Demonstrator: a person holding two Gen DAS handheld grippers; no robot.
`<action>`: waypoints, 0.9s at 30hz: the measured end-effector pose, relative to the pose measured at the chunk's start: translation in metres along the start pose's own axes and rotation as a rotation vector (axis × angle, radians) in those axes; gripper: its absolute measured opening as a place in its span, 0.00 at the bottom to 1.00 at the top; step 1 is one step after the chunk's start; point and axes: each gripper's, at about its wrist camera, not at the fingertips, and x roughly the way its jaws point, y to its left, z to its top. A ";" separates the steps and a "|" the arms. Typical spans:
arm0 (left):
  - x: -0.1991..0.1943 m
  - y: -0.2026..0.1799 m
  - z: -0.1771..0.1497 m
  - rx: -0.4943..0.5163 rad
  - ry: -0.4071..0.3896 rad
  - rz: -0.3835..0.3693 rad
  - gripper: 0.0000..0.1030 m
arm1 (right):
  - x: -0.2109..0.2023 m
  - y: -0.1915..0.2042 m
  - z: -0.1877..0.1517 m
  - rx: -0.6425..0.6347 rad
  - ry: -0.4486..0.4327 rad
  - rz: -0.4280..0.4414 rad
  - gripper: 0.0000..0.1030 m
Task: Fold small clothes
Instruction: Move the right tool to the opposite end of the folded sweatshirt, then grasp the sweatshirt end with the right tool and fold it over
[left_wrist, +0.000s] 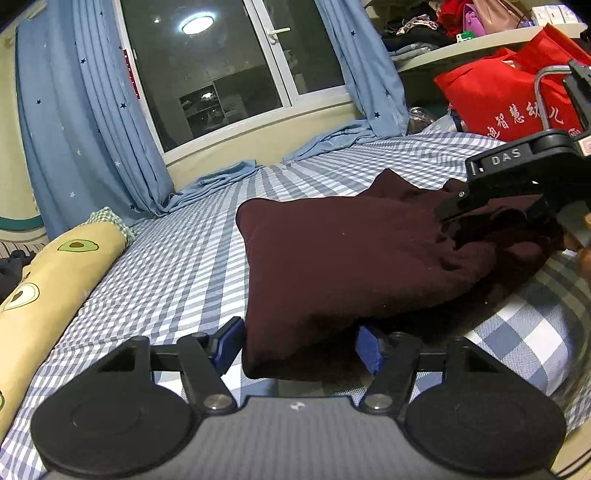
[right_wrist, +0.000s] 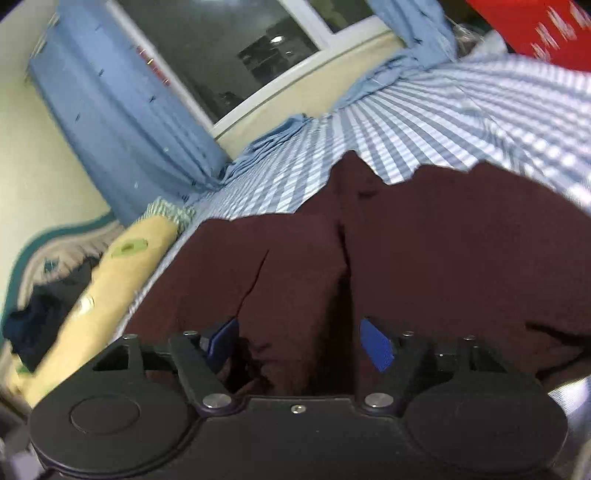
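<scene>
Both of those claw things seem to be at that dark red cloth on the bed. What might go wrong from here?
The maroon garment looks bunched and creased near the right gripper, so a fold made now may set unevenly.

The left gripper has only the cloth's near edge between wide-apart fingers; that corner might slip free.

The checked bedsheet is soft, so a finger could catch it along with the cloth.

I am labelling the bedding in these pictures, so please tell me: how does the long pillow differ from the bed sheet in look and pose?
The pillow is yellow with avocado prints; the bed sheet is blue and white check. The pillow is a plump roll lying along the left side; the sheet is spread flat. The sheet carries the dark red garment; the pillow carries nothing visible. Both are soft fabric.
</scene>
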 end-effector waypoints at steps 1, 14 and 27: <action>0.000 -0.001 0.001 0.004 0.001 0.001 0.65 | 0.002 0.000 0.002 0.021 -0.001 -0.003 0.59; -0.003 -0.019 0.022 0.082 -0.049 -0.020 0.64 | -0.016 0.028 0.033 -0.166 -0.189 -0.008 0.06; -0.003 -0.077 0.055 0.191 -0.130 -0.236 0.64 | -0.070 -0.014 0.068 -0.200 -0.307 -0.152 0.06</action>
